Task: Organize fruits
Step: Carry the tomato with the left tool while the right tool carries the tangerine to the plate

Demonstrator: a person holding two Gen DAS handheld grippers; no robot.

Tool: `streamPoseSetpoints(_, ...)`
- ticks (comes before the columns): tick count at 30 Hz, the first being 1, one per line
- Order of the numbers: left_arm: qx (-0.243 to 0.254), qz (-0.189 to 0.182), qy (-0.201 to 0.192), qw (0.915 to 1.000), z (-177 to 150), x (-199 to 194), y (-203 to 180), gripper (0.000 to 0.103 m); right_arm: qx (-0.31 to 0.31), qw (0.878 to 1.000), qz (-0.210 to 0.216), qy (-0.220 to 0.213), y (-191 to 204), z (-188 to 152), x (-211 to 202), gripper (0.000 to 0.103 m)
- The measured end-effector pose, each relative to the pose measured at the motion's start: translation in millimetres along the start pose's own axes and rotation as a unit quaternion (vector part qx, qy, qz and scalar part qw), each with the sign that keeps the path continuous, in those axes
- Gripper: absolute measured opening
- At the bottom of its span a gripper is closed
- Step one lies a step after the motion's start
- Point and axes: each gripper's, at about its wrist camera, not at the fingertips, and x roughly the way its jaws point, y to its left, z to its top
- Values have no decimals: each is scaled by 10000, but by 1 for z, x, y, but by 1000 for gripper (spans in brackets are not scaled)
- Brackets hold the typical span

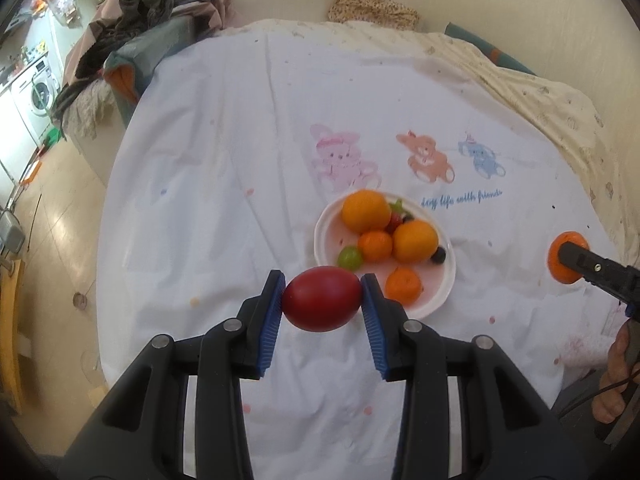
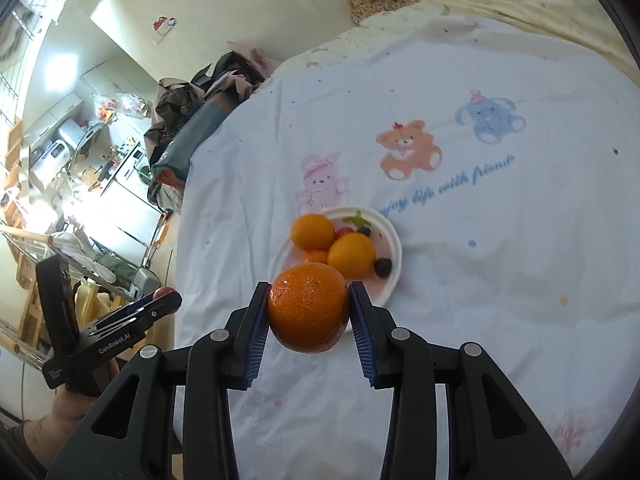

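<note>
A white plate (image 1: 442,290) sits on the white cartoon-print sheet, holding two big oranges (image 1: 366,211), small mandarins (image 1: 375,245), a green grape (image 1: 350,258), a strawberry and dark berries. My left gripper (image 1: 323,300) is shut on a red oval fruit (image 1: 320,294), lifted just short of the plate's near-left rim. My right gripper (image 2: 309,306) is shut on a mandarin (image 2: 308,312), held above the plate's (image 2: 394,248) near edge. In the left wrist view the right gripper (image 1: 570,258) with its mandarin (image 1: 560,270) is off to the plate's right.
A heap of clothes (image 1: 152,24) lies at the bed's far left, a spotted cushion (image 1: 372,8) by the wall, and a cream blanket (image 1: 540,92) along the right. The bed drops to the floor on the left, with a washing machine (image 1: 38,94) beyond.
</note>
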Motion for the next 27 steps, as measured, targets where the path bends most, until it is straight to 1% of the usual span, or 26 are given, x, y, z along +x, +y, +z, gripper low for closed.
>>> streamPoseSetpoints(2,33,-2,4,10000,8,6,-4,35,10,10000,28,35,-2,6,7,41)
streamPoseSetpoints(7,93,-40,67,9999,20,25,-15,35,46,9997,-75,219,-10,18,31,41)
streamPoseSetpoints(11,192,-15,166,9997,24,47,-22,35,124,9989,-144,438,-18,24,54,41)
streamPoseSetpoints(16,224,26,382,9990,22,76,-26,35,232,9972,-176,692,-30,29,78,41)
streamPoseSetpoints(19,264,-1,503,9984,19,91,-27,35,375,9948,-132,939,-39,29,98,41)
streamPoseSetpoints(24,347,-203,957,9946,5,122,-36,35,526,9863,-70,1560,-48,17,135,41)
streamPoseSetpoints(27,482,-239,1141,9920,-3,139,-45,35,508,9833,-120,1745,-47,9,147,42)
